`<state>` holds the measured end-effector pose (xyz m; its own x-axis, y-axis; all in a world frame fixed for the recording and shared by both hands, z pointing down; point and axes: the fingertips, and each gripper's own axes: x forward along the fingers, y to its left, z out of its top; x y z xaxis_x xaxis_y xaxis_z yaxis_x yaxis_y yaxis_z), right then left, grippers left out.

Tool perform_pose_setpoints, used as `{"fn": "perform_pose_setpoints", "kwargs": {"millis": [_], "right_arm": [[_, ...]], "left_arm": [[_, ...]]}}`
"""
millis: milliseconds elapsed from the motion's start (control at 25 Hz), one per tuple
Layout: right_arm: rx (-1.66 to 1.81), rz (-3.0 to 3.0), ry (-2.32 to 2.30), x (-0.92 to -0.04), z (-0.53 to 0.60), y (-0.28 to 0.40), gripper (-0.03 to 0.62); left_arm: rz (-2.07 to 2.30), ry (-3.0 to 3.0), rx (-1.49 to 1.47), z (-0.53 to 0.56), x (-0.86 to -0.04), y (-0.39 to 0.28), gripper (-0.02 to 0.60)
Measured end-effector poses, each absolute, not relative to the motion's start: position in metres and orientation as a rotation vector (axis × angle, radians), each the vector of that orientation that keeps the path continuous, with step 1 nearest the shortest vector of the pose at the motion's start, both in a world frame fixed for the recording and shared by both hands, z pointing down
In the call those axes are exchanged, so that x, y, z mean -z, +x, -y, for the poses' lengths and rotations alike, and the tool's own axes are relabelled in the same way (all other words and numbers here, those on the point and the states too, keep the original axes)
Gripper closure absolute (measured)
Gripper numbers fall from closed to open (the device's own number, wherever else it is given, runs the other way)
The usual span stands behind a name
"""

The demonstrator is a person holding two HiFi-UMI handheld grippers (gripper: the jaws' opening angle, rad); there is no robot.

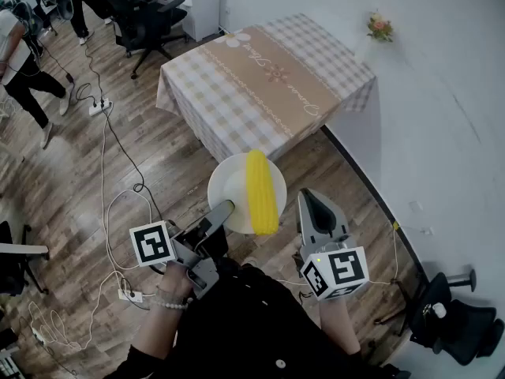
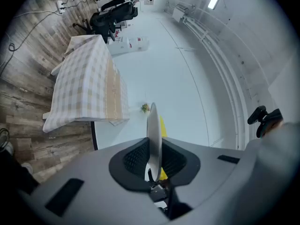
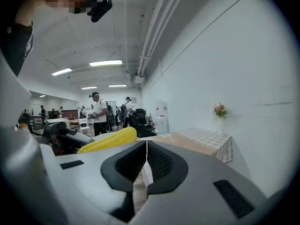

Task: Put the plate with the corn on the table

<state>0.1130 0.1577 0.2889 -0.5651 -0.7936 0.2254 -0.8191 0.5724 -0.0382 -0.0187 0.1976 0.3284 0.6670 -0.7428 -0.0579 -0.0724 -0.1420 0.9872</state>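
A white plate (image 1: 230, 183) carries a yellow corn cob (image 1: 262, 192) and hangs in the air over the wooden floor, short of the table (image 1: 264, 77) with the checked cloth. My left gripper (image 1: 227, 208) is shut on the plate's near rim. In the left gripper view the plate (image 2: 153, 123) stands edge-on between the jaws, with the corn (image 2: 162, 127) peeking out behind it. My right gripper (image 1: 309, 200) floats just right of the plate, shut and empty. In the right gripper view the jaws meet, with the corn (image 3: 108, 139) to their left and the table (image 3: 206, 137) ahead.
A small vase of flowers (image 1: 380, 27) stands against the white wall past the table. Cables and a power strip (image 1: 99, 106) lie on the floor at left. Black office chairs (image 1: 142, 10) and a standing person (image 1: 24, 61) are at the far left; another chair (image 1: 450, 322) is at lower right.
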Motion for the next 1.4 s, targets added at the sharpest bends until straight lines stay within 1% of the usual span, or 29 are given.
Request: {"fn": "perform_pose_setpoints", "kwargs": {"millis": [680, 840, 1040, 1080, 1160, 1400], "right_arm": [[-0.254, 2.593, 1.377, -0.294, -0.158, 0.118, 0.549], [-0.413, 2.606, 1.352, -0.304, -0.157, 0.115, 0.549], [-0.728, 2.667, 1.305, -0.315, -0.158, 0.109, 0.546], [-0.803, 2.688, 1.282, -0.315, -0.159, 0.107, 0.540], [-0.922, 2.716, 1.242, -0.317, -0.161, 0.103, 0.480], [-1.151, 2.717, 1.204, -0.327, -0.160, 0.095, 0.479]], "left_arm": [[0.665, 1.629, 0.661, -0.197, -0.329, -0.014, 0.537], [0.660, 1.630, 0.664, -0.196, -0.329, -0.015, 0.537], [0.650, 1.633, 0.671, -0.194, -0.329, -0.018, 0.537], [0.648, 1.633, 0.673, -0.194, -0.328, -0.018, 0.537], [0.644, 1.633, 0.675, -0.194, -0.328, -0.019, 0.537], [0.626, 1.635, 0.675, -0.193, -0.328, -0.021, 0.537]]}}
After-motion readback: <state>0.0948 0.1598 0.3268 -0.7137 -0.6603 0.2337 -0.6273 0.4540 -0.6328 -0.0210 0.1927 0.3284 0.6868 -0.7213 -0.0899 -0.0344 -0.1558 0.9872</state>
